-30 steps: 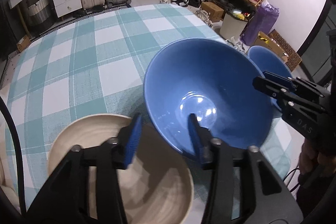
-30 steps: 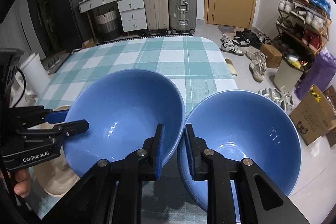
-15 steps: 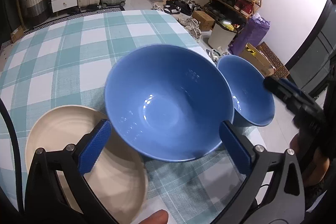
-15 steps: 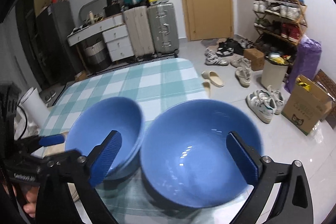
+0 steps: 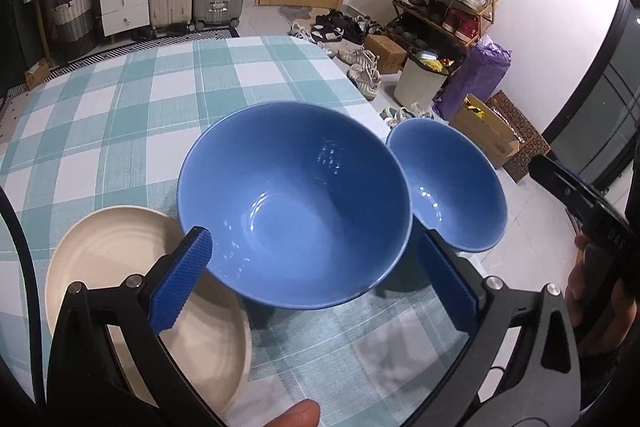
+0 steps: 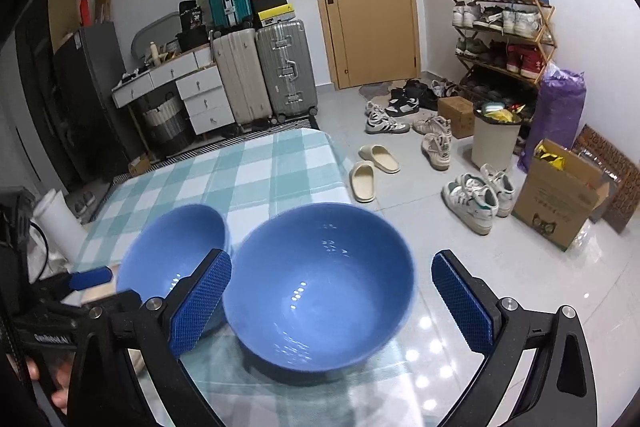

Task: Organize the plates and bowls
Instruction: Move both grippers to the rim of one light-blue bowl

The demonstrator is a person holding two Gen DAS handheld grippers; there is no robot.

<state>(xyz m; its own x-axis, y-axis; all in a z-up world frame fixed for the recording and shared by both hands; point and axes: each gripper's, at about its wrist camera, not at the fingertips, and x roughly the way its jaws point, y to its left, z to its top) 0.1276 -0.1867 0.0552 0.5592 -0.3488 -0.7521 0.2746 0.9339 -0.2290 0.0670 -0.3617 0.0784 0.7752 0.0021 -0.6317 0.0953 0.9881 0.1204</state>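
Observation:
Two blue bowls stand side by side on the checked tablecloth. The left wrist view shows the larger-looking bowl in the middle, the second bowl to its right, and a cream plate at lower left beside the first bowl. My left gripper is open wide, its blue pads short of the bowl's near rim and holding nothing. In the right wrist view my right gripper is open too, drawn back from the right bowl. The other bowl lies left of it.
The right bowl sits close to the table's right edge, with tiled floor beyond. Shoes, a cardboard box, a bin and a shoe rack stand on that side. Suitcases and drawers are behind the table.
Both grippers were nearly shut at the bowls' near rims. Both have since opened wide and pulled back and upward. The bowls stay on the table.

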